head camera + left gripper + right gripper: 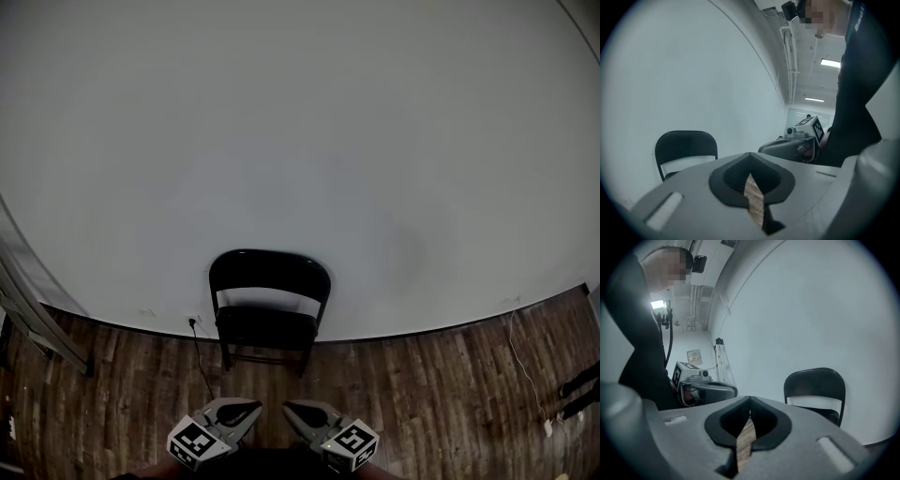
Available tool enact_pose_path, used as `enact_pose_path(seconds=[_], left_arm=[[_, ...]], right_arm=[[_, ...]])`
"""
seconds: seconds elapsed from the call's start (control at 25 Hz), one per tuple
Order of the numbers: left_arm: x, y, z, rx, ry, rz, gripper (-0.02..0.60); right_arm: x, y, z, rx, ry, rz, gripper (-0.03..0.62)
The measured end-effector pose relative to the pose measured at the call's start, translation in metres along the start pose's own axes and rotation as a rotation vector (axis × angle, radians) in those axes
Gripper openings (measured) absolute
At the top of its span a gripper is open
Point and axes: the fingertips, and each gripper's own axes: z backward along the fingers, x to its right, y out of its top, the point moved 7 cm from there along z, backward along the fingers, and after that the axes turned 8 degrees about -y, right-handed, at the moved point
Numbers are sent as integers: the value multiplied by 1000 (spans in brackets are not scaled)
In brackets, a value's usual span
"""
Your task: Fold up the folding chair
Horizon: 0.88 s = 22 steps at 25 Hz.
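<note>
A black folding chair (267,309) stands unfolded against the white wall, its seat facing me. It also shows in the left gripper view as the chair (685,151) at lower left, and in the right gripper view as the chair (816,391) at right. My left gripper (251,410) and right gripper (291,410) hang side by side at the bottom of the head view, well short of the chair. Both are shut with nothing between the jaws, tips pointing toward each other and the chair.
Dark wood floor (422,394) runs from me to the wall. A black cable (199,361) drops from a wall socket left of the chair. A metal frame (37,328) leans at far left. A white cable (525,366) lies at right.
</note>
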Motion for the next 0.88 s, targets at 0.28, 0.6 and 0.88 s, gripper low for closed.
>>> enact_pose_path(seconds=[0.28, 0.6, 0.88], left_arm=[[9, 4, -12, -14, -10, -20, 2], [12, 3, -16, -20, -3, -17, 2], [13, 2, -17, -23, -1, -23, 2]], right_arm=[[7, 0, 6, 23, 1, 30, 3], [6, 1, 10, 23, 17, 44, 3], [7, -2, 11, 17, 18, 48, 3]])
